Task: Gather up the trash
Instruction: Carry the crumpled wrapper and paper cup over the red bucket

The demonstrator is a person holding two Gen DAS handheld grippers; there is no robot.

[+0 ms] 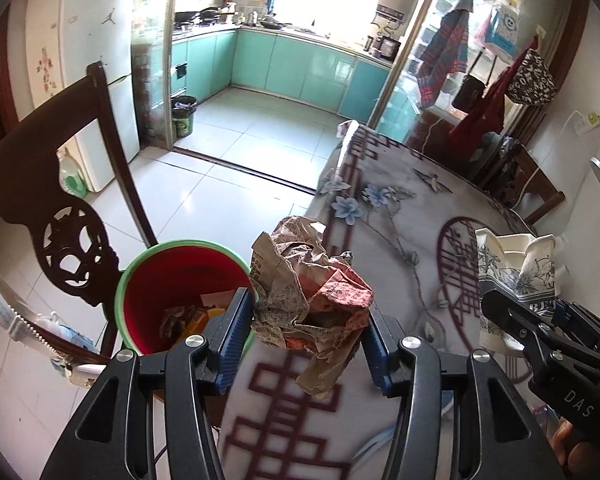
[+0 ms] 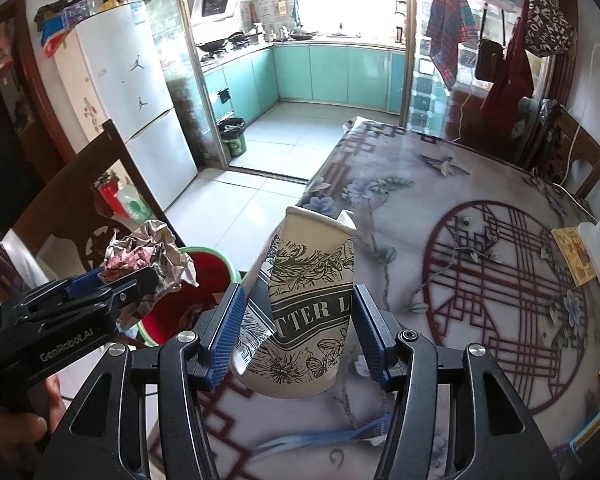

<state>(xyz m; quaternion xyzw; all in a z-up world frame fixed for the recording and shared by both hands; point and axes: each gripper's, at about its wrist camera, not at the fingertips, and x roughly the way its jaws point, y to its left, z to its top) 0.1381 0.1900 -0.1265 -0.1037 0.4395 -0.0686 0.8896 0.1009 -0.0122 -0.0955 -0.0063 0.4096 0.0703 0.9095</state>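
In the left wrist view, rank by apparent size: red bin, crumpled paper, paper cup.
1. Red bin
2. Crumpled paper, close behind, but nearer the camera, so unsure
3. Paper cup, partly hidden

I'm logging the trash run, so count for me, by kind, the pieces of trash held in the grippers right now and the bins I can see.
Crumpled paper wrapper, in the left gripper: 1
Crushed paper cup, in the right gripper: 1
Red bucket with green rim, beside the table: 1
Dark trash bin by the kitchen doorway: 1
Total: 4
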